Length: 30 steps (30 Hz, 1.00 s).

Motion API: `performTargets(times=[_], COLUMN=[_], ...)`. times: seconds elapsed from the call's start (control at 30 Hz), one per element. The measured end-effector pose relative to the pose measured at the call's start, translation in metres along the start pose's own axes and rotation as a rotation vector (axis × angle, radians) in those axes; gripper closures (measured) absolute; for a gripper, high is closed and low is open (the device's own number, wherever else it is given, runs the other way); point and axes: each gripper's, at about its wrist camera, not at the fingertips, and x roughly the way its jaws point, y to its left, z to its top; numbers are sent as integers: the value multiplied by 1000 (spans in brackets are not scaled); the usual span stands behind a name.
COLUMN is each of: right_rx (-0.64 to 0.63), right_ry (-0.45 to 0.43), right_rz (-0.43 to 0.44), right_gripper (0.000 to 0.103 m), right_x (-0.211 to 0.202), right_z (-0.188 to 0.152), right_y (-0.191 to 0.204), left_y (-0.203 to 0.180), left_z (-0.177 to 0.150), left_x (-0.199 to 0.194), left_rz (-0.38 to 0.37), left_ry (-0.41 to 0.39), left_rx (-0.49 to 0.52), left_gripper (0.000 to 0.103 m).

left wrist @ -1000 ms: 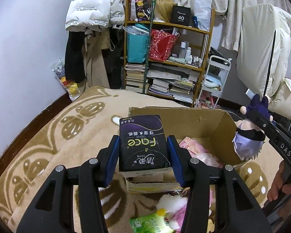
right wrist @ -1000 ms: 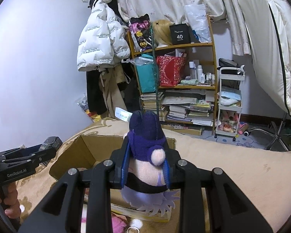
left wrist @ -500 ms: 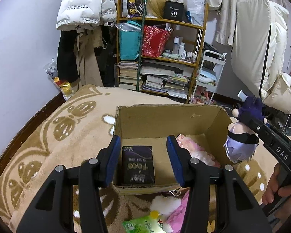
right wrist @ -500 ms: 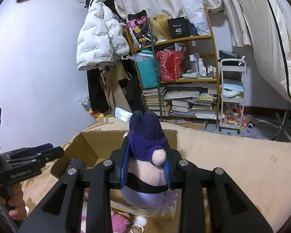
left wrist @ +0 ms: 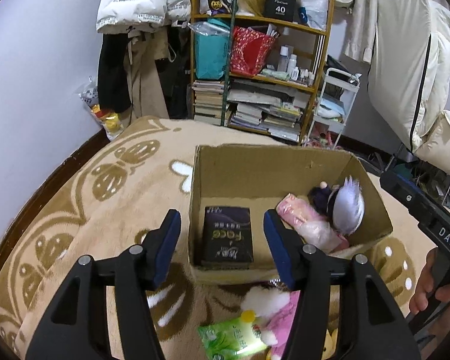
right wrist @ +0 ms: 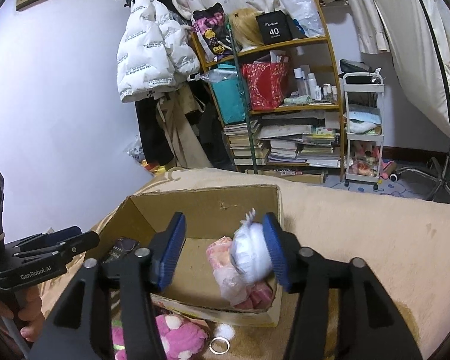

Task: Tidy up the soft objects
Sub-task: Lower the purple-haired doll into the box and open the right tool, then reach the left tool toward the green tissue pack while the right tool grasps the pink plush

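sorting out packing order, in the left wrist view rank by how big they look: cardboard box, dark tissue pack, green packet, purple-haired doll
1. cardboard box, clearly largest
2. dark tissue pack
3. purple-haired doll and green packet look alike; the packet lies nearer the camera and is partly cut off, so their order is unsure.

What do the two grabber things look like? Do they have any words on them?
Both are black, angular, with silver bolt heads and ribbed blue pads on the fingers. The left gripper reads "GenRobot.AI" in white on its side in the right wrist view, with a pale band round its upper block. The right gripper shows white letters "DAS". No sleeves are visible.
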Motion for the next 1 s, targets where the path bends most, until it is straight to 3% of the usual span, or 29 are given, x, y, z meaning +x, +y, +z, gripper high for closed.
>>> performTargets(times=[0.07, 0.17, 0.23, 0.33, 0.5, 0.57, 1.0], right_rx=[-1, -6, -2, 9, 27, 30, 17], right_ry=[3, 22, 29, 28, 44, 52, 147], right_rz=[-5, -17, -22, -29, -27, -33, -17], right_gripper=[35, 33, 25, 18, 2, 0, 0], right_x=[-1, -4, -9, -19, -34, -39, -53], right_z=[0, -3, -6, -8, -13, -14, -32], right_y=[1, 4, 6, 8, 12, 15, 33], left_y=[0, -2, -1, 1, 9, 13, 16], left_z=[-2, -4, -5, -9, -17, -20, -41], left_x=[-4, -12, -18, -27, -40, -44, -58], left_rz=[11, 43, 47, 56, 83, 84, 94], left_ry=[9, 12, 21, 29, 57, 69, 189], left_rx=[8, 25, 30, 17, 3, -12, -12], left_gripper=[32, 30, 29, 18, 14, 7, 7])
